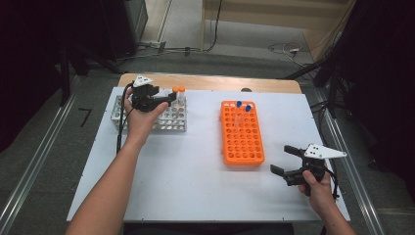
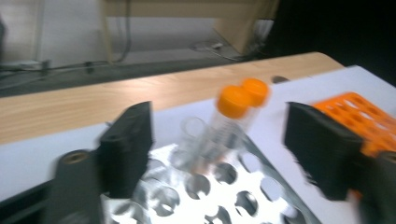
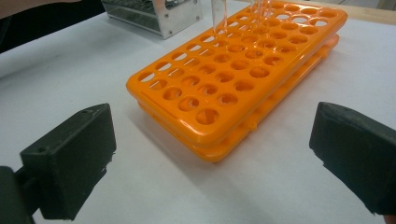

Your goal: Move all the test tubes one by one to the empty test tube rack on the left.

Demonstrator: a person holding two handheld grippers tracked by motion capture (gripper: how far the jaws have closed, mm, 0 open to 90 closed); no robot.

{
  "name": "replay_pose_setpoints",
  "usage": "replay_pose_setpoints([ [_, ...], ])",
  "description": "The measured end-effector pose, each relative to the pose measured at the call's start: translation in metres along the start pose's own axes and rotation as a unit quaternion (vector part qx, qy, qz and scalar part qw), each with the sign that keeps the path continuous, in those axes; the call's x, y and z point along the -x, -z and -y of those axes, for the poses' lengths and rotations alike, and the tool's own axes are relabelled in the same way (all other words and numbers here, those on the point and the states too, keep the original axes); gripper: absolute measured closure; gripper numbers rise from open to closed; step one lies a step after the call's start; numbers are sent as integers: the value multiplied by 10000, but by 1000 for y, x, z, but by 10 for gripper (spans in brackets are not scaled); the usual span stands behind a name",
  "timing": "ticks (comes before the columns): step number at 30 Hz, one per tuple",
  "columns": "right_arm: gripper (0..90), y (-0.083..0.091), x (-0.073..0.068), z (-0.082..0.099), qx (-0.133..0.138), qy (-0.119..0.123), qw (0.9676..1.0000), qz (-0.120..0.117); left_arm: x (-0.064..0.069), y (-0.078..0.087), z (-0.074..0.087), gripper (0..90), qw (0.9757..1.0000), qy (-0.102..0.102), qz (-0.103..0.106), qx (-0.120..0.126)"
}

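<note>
My left hand-held gripper point(image 2: 217, 140) stands wide open over the metal rack point(image 1: 169, 122) at the table's point(image 1: 186, 171) far left, with nothing gripped; the two orange-capped tubes point(image 2: 233, 105) sit in the rack's holes between its jaws (the view is blurred). My right hand-held gripper point(image 3: 212, 149) hangs open and empty near the orange rack point(image 3: 233, 79). I judge the risk is a jaw clipping a tall tube, tilting it or dragging the light rack.
</note>
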State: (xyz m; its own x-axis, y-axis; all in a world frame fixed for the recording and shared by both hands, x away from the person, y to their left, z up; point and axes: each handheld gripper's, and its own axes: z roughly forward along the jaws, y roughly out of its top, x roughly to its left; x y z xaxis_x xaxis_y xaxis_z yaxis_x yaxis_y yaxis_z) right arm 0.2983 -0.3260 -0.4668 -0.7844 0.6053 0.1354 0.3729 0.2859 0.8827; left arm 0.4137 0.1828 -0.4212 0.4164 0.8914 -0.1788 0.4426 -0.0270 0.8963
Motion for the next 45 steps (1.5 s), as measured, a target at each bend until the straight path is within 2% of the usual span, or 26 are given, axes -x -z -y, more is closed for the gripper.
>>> replay_pose_setpoints([
  [3, 0, -1, 0, -1, 15, 3, 10000, 10, 7, 6, 4, 46, 9996, -120, 220, -116],
  [5, 0, -2, -1, -1, 11, 0, 10000, 25, 12, 13, 6, 16, 9994, -132, 313, -89],
  [7, 0, -3, -1, -2, 12, -4, 10000, 27, 17, 20, 8, 0, 9985, -138, 537, -39],
  [8, 0, -3, -1, -2, 7, -11, 10000, 28, 20, 24, 9, 0, 9981, -177, 583, -17],
  [12, 0, -6, -1, -4, 11, -37, 10000, 35, 33, 36, 14, 0, 9975, -331, 629, 32],
  [16, 0, -7, -3, -6, 20, 6, 10000, 37, 43, 47, 23, 0, 9972, -353, 655, 106],
  [22, 0, -11, -2, -10, -26, -52, 10000, 63, 55, 62, 41, 0, 9964, -394, 714, 228],
  [24, 0, -13, -2, -10, -43, -43, 10000, 60, 57, 65, 46, 0, 9960, -395, 756, 251],
  [28, 0, -15, -5, -14, -59, -28, 10000, 66, 63, 71, 57, 0, 9946, -237, 959, 304],
  [35, 0, -19, -6, -24, -31, -25, 10000, 42, 72, 76, 68, 0, 9931, -283, 1084, 334],
  [38, 0, -23, -6, -31, -41, -21, 10000, 30, 75, 75, 72, 0, 9923, -350, 1143, 311],
  [45, 0, -34, -6, -47, -151, -11, 9999, 30, 82, 71, 74, 0, 9917, -334, 1200, 305],
])
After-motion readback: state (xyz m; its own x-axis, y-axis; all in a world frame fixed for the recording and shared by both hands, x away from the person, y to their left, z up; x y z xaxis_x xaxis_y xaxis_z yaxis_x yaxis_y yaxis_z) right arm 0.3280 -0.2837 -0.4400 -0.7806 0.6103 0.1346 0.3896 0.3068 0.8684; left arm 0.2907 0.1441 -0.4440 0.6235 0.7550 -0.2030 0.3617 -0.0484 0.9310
